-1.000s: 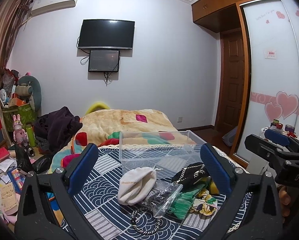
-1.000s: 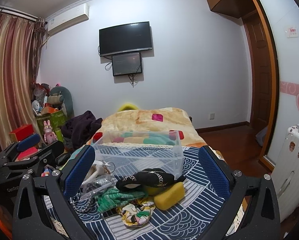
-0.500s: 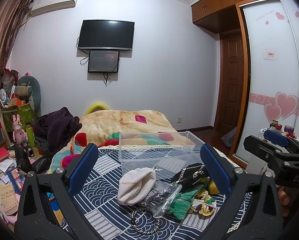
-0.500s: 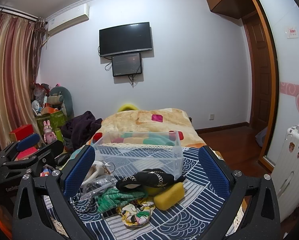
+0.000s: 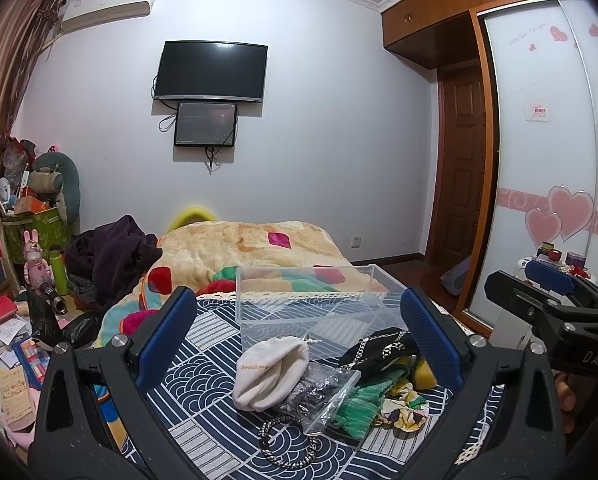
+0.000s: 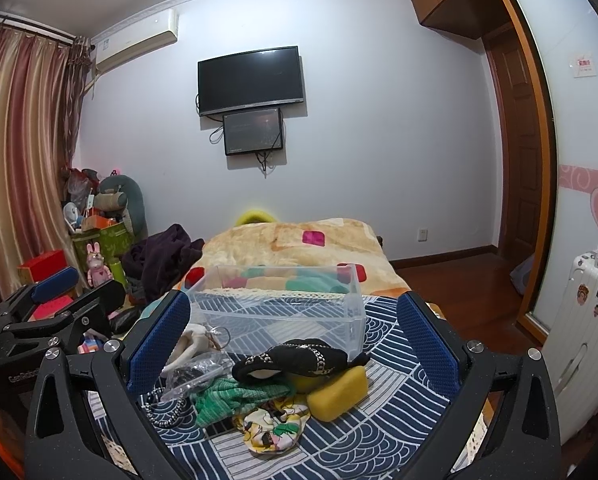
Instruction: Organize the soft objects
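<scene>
A: Left gripper [image 5: 299,338], right gripper [image 6: 295,340]?
B: Both spread wide, holding nothing, hovering above the blue patterned cloth [image 6: 395,356].

A: And the soft things?
B: Heaped just in front of the clear bin [image 6: 283,304]. White pouch [image 5: 271,368] on the left, touching a plastic bag [image 5: 319,394]; black chained piece [image 6: 295,362] over green knit [image 6: 235,398]; yellow sponge [image 6: 339,394] to the right (touching the black piece); floral fabric [image 6: 273,424] nearest. Beaded cord [image 5: 287,446] lying beside the bag.
</scene>
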